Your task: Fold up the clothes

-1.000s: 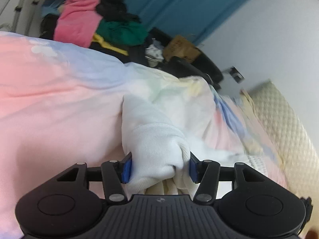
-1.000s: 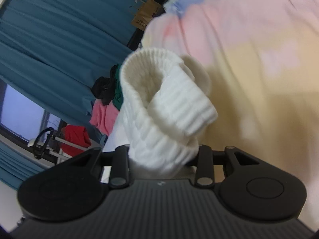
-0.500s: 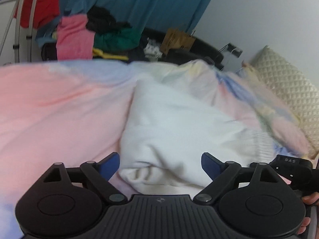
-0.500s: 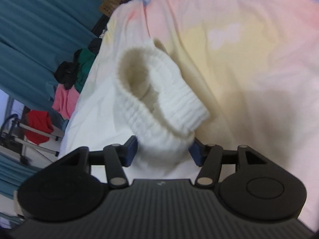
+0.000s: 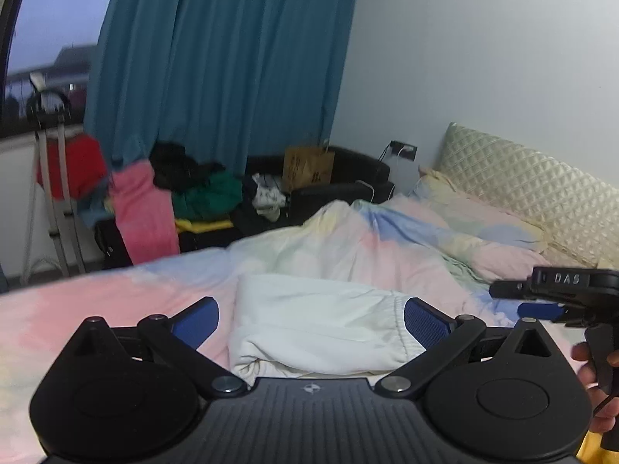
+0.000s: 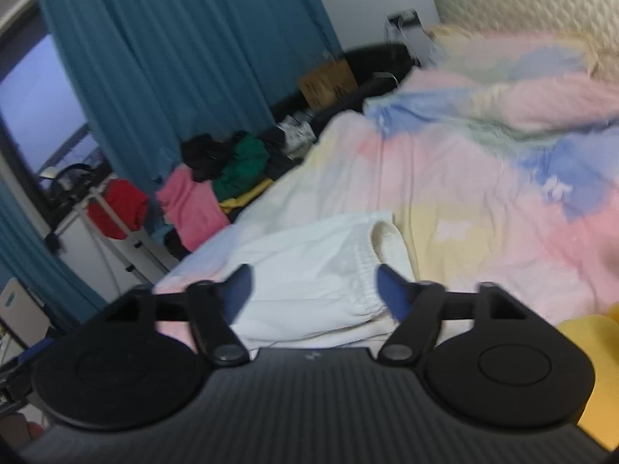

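**Both claws let go of the folded white garment**

From the left wrist we see the left claw (image 5: 311, 319) spread wide and opening, its blue pads clear of the cloth. The white garment (image 5: 317, 321) lies folded on the bed (image 5: 96, 301), on the pastel duvet, ahead of and below the jaws. At the right edge the right claw (image 5: 541, 309) hangs in a person's hand (image 5: 597, 394), level with the garment's far side. A second ago this claw pinched a bunched white fold close up; now the cloth lies flat and farther off, and more of the room shows: the teal curtain (image 5: 232, 77) and the pile of clothes (image 5: 185, 197) beyond the bed.

From the right wrist, which is blurred, we see the right claw (image 6: 311, 288) also opening, with nothing gripped. The garment (image 6: 309, 266) rests on the bed with its ribbed hem near the right pad. Earlier that hem was clamped in these jaws.

We judge this fold laid and released. Next we must either smooth or halve this piece again, or reach for another from the pile.
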